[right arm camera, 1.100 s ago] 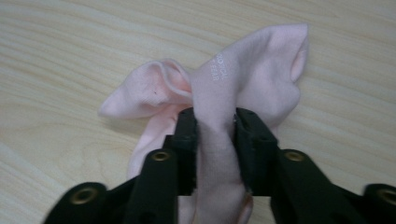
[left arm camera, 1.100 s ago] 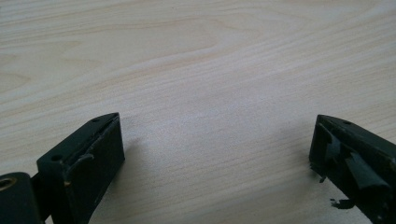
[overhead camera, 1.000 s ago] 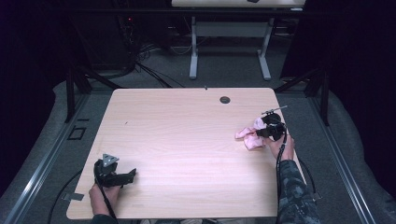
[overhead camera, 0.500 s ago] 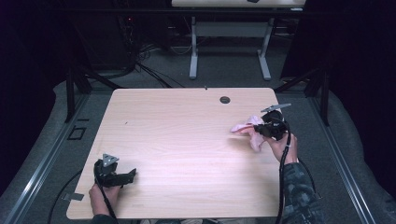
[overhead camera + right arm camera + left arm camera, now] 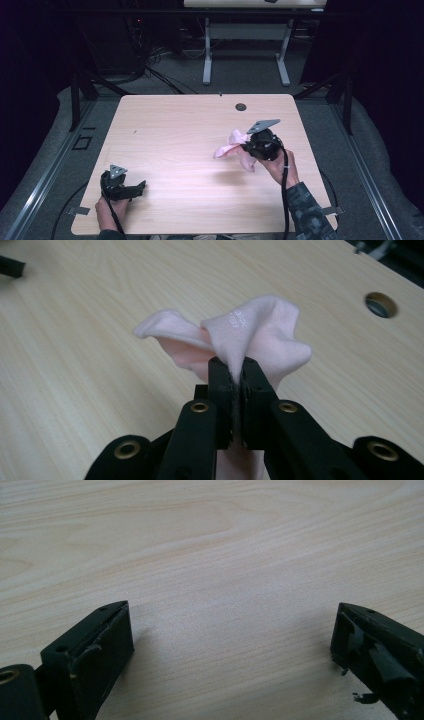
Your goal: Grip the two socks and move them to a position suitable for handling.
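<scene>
Right claw (image 5: 248,145) right of centre in the high view, pinched tight on a pink cloth (image 5: 231,148); cloth bunched and lifted off the bench (image 5: 175,130), one fold trailing toward lower right beside the hand (image 5: 276,167). In the right claw view, claw (image 5: 232,375) at lower centre, jaws closed with only a thin strip of cloth (image 5: 250,332) between them, fabric fanning up into the middle of the frame, faint white print on it too small to read. Round hole (image 5: 381,304) at upper right there, well apart from the cloth; same hole (image 5: 241,107) near the far edge, upper centre of the high view. Left claw (image 5: 137,188) low at lower left, near the front edge, spread wide over bare wood (image 5: 225,580); jaws at the two bottom corners of its own view. Broad open wood between the two claws.
</scene>
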Motion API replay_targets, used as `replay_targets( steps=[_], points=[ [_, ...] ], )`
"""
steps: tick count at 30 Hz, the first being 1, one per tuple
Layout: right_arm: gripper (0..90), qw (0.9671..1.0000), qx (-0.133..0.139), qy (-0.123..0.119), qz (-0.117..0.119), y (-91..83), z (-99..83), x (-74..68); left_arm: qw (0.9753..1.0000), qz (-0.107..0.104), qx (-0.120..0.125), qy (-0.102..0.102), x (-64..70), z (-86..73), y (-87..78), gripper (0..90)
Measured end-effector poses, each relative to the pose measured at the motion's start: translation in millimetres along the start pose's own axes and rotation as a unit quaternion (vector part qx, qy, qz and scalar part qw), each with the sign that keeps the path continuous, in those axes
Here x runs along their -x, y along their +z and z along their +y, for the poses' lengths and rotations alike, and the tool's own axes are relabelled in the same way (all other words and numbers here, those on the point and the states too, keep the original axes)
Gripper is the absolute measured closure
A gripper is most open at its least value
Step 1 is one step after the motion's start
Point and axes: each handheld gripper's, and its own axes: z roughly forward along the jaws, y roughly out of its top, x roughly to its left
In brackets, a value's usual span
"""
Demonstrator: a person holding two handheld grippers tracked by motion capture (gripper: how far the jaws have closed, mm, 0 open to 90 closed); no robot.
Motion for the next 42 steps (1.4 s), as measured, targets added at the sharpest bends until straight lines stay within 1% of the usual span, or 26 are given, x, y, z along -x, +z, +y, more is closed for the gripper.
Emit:
replay_targets(
  steps=[1,2,3,6,8,9,10,14,15,16,21,23,24,25,26,28,29,30,32,35,36,37,38,40,41,42],
  points=[
    [85.8,1.0,0.0,0.0,0.0,0.0,0.0,0.0,1.0,0.0,0.0,0.0,0.0,0.0,0.0,3.4],
    [85.7,1.0,-0.001,-0.004,0.007,4.5,1.1,-5.0,1.0,0.0,0.0,0.0,-0.1,0.0,0.0,3.4],
    [85.7,0.9998,-0.006,-0.014,0.013,10.9,2.4,-10.4,1.0,0.0,0.001,0.0,0.0,0.0,0.1,3.4],
    [85.7,0.999,-0.016,-0.031,0.027,26.4,3.6,-21.0,1.0,0.0,0.0,0.0,0.0,0.0,0.0,3.4],
    [85.6,0.9979,-0.032,-0.045,0.032,38.0,3.0,-27.0,1.0,0.0,0.0,0.0,-0.1,0.0,0.0,3.4],
    [85.5,0.9974,-0.036,-0.047,0.04,44.4,2.1,-28.5,1.0,0.0,0.0,0.0,0.0,0.0,0.0,3.4],
    [85.5,0.997,-0.044,-0.051,0.037,50.4,0.8,-30.0,1.0,0.0,0.0,0.0,0.0,0.0,0.0,3.4],
    [85.2,0.9959,-0.054,-0.052,0.051,72.5,-7.4,-31.0,1.0,0.0,0.0,0.001,-0.1,0.1,0.0,3.4],
    [85.0,0.995,-0.061,-0.049,0.062,80.7,-11.3,-29.7,1.0,0.0,0.0,0.0,0.0,0.0,0.0,3.4],
    [84.9,0.995,-0.063,-0.047,0.062,83.8,-13.0,-29.5,1.0,0.0,0.0,0.0,0.0,0.0,0.0,3.4],
    [84.7,0.9945,-0.061,-0.042,0.074,88.8,-16.2,-28.2,1.0,0.0,0.001,0.001,0.0,0.0,0.2,3.5],
    [84.8,0.9926,-0.07,-0.056,0.083,88.2,-19.9,-33.0,1.0,0.0,0.002,0.001,0.0,0.0,0.1,3.6],
    [84.8,0.9922,-0.071,-0.058,0.085,88.0,-22.4,-34.5,1.0,0.001,0.002,0.001,0.2,0.0,-0.1,3.7],
    [84.8,0.9922,-0.071,-0.058,0.085,88.0,-22.4,-34.5,1.0,0.001,0.002,0.001,0.2,0.0,-0.1,3.9],
    [84.7,0.9911,-0.075,-0.062,0.091,86.4,-27.5,-35.1,1.0,0.0,0.002,0.002,0.1,0.0,0.0,3.9],
    [84.8,0.9909,-0.076,-0.06,0.093,85.7,-30.1,-34.7,1.0,0.0,0.002,0.003,0.2,-0.1,-0.1,3.9],
    [84.8,0.9906,-0.074,-0.057,0.1,84.7,-34.3,-32.8,1.0,0.0,0.002,0.003,0.3,-0.1,-0.1,4.1],
    [84.8,0.9896,-0.076,-0.06,0.107,83.7,-35.4,-31.9,1.0,0.0,0.002,0.004,0.4,-0.1,-0.2,4.2],
    [84.8,0.9896,-0.075,-0.061,0.107,82.8,-36.2,-32.3,1.0,0.0,0.002,0.004,0.4,-0.1,-0.3,4.3],
    [84.0,0.9871,-0.081,-0.072,0.118,80.4,-37.4,-31.8,1.0,0.001,0.001,0.003,1.0,-0.2,-0.5,4.3],
    [77.8,0.9878,-0.077,-0.067,0.117,81.5,-36.3,-30.7,1.0,0.001,0.002,0.003,0.9,-0.1,-0.4,4.3],
    [77.8,0.9878,-0.077,-0.067,0.117,81.5,-36.3,-30.7,1.0,0.001,0.002,0.003,0.9,-0.1,-0.4,4.3],
    [67.9,0.9883,-0.077,-0.065,0.114,81.7,-35.2,-29.4,1.0,0.001,0.001,0.002,1.1,-0.2,-0.5,4.3],
    [53.7,0.9903,-0.066,-0.053,0.111,78.4,-34.3,-27.9,1.0,0.0,0.001,0.002,1.2,-0.2,-0.7,4.3],
    [41.1,0.9913,-0.058,-0.047,0.108,74.3,-33.4,-27.1,1.0,-0.001,0.0,0.003,1.1,-0.1,-0.7,4.1],
    [34.4,0.9931,-0.046,-0.04,0.101,61.9,-31.7,-25.3,0.9999,-0.011,-0.003,0.004,1.2,0.5,-1.7,3.8]
  ],
)
